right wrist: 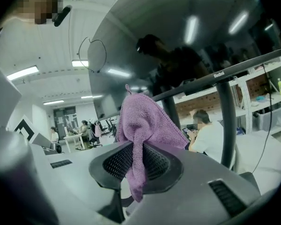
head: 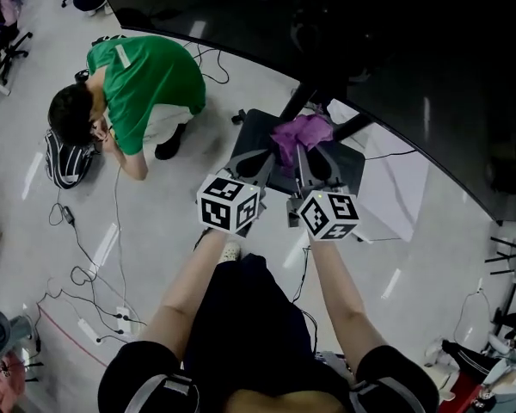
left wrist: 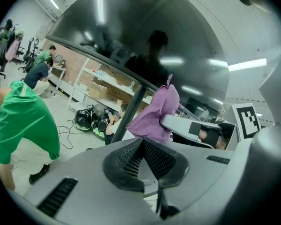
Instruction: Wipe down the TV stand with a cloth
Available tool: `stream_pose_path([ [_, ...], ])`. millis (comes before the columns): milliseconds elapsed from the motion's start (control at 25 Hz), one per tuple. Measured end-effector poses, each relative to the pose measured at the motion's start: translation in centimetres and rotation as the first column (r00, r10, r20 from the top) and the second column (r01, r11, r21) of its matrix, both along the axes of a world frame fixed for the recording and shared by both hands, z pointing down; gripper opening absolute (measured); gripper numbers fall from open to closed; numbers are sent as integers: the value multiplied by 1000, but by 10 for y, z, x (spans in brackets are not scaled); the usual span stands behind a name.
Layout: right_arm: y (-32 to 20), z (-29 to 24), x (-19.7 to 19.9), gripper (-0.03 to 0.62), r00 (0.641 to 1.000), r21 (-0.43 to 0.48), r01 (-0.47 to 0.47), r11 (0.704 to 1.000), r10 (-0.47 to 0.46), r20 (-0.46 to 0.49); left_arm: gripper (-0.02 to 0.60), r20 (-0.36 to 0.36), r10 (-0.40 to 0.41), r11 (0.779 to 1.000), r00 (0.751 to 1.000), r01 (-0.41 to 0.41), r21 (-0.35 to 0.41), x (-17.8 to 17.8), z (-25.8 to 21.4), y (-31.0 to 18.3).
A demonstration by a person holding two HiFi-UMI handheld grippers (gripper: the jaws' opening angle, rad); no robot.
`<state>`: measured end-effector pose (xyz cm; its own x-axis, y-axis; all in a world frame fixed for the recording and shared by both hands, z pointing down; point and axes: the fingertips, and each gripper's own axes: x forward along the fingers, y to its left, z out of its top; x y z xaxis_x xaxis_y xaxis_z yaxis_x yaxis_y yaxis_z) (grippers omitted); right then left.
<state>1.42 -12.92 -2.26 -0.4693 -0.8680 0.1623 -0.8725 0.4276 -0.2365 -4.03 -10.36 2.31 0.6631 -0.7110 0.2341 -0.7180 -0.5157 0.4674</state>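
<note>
A purple cloth (head: 303, 132) hangs bunched from my right gripper (head: 302, 151), which is shut on it just above the TV stand's dark base plate (head: 351, 163). In the right gripper view the cloth (right wrist: 145, 121) is pinched between the jaws of the right gripper (right wrist: 138, 149), with a tail drooping below. My left gripper (head: 254, 160) sits close beside it to the left, over the base. Its jaws are shut with nothing between them (left wrist: 143, 142). The left gripper view also shows the cloth (left wrist: 157, 111) on the right gripper's fingers (left wrist: 187, 125). The stand's slanted leg (head: 297, 101) rises to the big dark TV screen (head: 396, 50).
A person in a green shirt (head: 142, 76) crouches on the floor at the left beside a striped bag (head: 64, 157). Cables (head: 95, 256) trail across the pale floor. A white board (head: 396, 192) lies right of the base. Shelving (left wrist: 98, 86) stands behind.
</note>
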Motion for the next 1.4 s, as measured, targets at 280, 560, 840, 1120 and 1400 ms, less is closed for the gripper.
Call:
stream_pose_path([
  [280,-42,16,-9,67,993,24,46,999,-43,-105,6,1,-61,998,998,61,24,6,13,-39],
  [560,-77,16,-11,67,978,66,74,995,-60,-200,6,-18,-110,994,994,111,26,5,17,-65],
  [840,-112,32,-16,67,962,111,59,992,-27,-271,6,-7,-130,991,992,130,27,-8,41,-90],
  [1120,-142,25,-11,67,951,178,19,984,37,-307,6,49,-108,991,993,104,84,-5,45,-109],
  [1400,-162,10,-3,67,930,248,18,968,74,-359,6,31,-125,989,992,122,88,-5,48,-126],
])
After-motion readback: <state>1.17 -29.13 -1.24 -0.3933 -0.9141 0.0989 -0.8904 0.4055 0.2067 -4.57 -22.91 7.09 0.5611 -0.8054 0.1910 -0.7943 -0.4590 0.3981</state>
